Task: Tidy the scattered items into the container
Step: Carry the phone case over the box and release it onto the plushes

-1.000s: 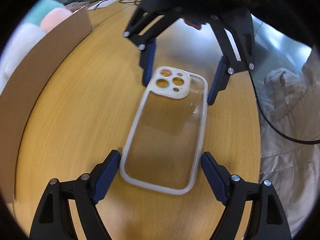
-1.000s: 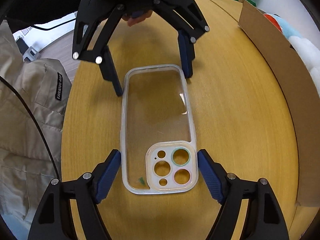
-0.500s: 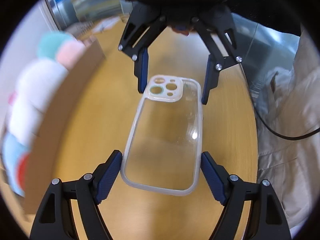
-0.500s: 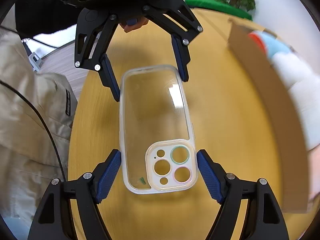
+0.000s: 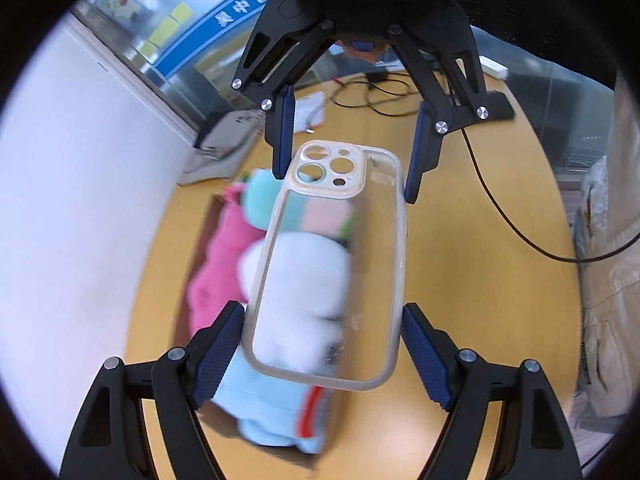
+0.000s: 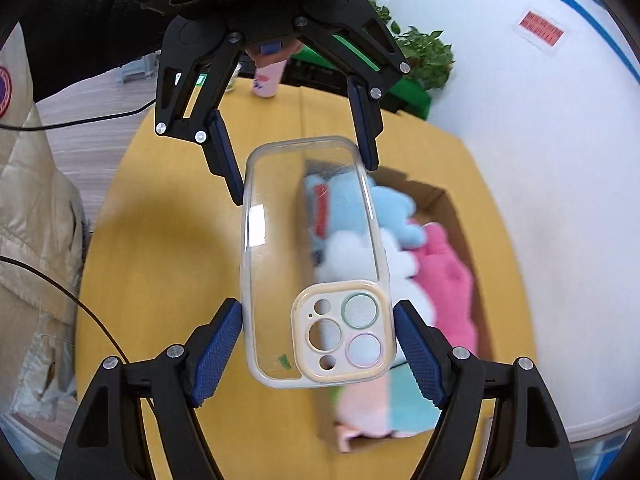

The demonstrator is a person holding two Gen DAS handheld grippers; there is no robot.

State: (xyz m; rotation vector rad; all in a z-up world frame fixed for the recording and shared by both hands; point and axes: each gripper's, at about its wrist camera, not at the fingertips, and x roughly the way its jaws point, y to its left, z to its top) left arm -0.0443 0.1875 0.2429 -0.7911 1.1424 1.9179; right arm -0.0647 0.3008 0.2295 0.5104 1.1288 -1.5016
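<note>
A clear phone case (image 5: 332, 264) with a cream camera frame is held in the air between both grippers. My left gripper (image 5: 322, 344) is shut on its plain end. My right gripper (image 6: 318, 344) is shut on its camera end (image 6: 340, 330). The opposite gripper shows at the top of each view. Below the case lies an open cardboard box (image 6: 452, 208) full of plush toys, pink (image 6: 448, 280), white and blue. In the left wrist view the same box (image 5: 208, 232) shows blurred beneath the case.
The box stands on a round wooden table (image 6: 160, 240) next to a white wall (image 6: 560, 200). Cables (image 5: 500, 216) and papers (image 5: 224, 144) lie at the table's far side. A beige jacket (image 6: 32, 240) hangs beside the table. A pink bottle (image 6: 268, 80) stands at the far edge.
Both grippers have lifted the phone case off the table and carried it sideways. It now hangs over the plush-filled box.
</note>
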